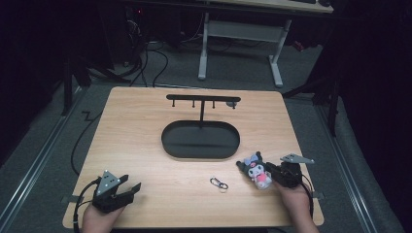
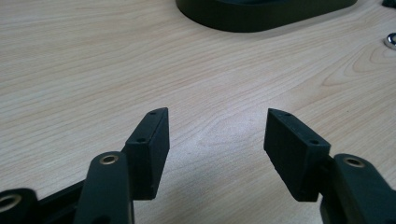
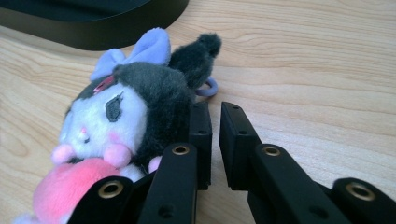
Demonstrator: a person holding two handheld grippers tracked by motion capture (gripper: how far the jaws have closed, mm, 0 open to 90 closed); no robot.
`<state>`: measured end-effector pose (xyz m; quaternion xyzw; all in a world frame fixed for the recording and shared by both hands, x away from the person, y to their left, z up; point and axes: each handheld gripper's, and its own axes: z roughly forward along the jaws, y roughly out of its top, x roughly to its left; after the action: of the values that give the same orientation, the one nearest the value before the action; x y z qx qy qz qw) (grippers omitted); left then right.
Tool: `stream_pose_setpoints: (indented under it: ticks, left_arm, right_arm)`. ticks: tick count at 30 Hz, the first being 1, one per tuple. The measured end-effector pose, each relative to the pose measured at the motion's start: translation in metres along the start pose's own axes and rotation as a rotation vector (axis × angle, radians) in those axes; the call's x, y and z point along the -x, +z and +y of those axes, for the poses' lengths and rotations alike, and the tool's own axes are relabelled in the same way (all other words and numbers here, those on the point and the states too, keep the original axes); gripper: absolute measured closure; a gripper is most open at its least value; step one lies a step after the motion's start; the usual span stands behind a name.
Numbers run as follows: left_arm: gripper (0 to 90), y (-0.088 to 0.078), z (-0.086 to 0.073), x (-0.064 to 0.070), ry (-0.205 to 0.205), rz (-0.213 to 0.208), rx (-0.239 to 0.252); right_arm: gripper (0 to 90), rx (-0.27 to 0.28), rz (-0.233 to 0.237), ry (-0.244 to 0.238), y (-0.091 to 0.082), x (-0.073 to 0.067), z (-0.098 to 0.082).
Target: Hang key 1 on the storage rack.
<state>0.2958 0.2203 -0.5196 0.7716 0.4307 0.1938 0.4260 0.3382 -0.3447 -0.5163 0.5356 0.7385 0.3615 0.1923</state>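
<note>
A small plush toy [image 1: 256, 170] with a black hood, white face, lilac bow and pink heart lies on the wooden table [image 1: 145, 145] at the front right. My right gripper [image 1: 268, 171] lies right beside it. In the right gripper view its jaws [image 3: 215, 106] stand almost together with only wood in the slit. The plush [image 3: 126, 107] leans against the outside of one jaw, and its lilac loop [image 3: 210, 88] lies just past the tips. My left gripper [image 1: 132, 183] rests at the front left, with its jaws [image 2: 215, 116] apart over bare wood.
A black stand with an oval tray base [image 1: 200, 140] and a hook bar [image 1: 203, 98] sits mid-table; its base [image 2: 261, 14] lies ahead of the left jaws. A silver carabiner [image 1: 219, 183] lies between the grippers. Behind the table are desk legs and cables.
</note>
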Motion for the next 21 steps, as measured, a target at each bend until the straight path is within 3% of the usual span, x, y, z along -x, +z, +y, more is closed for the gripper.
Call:
stream_pose_setpoints:
  ticks: [7,16,21]
  left_arm:
    - [36.9,0.0,0.004,0.003,0.012,0.003,0.011]
    - [27.8,0.013,0.023,0.013,0.035,0.019,0.029]
    - [20.0,0.023,0.027,0.016,0.049,-0.002,0.001]
  right_arm:
    - [81.4,0.007,-0.038,0.01,-0.007,0.003,-0.003]
    - [72.4,0.027,-0.092,0.038,-0.025,0.005,-0.016]
    - [69.3,0.029,-0.1,0.053,-0.032,0.006,-0.022]
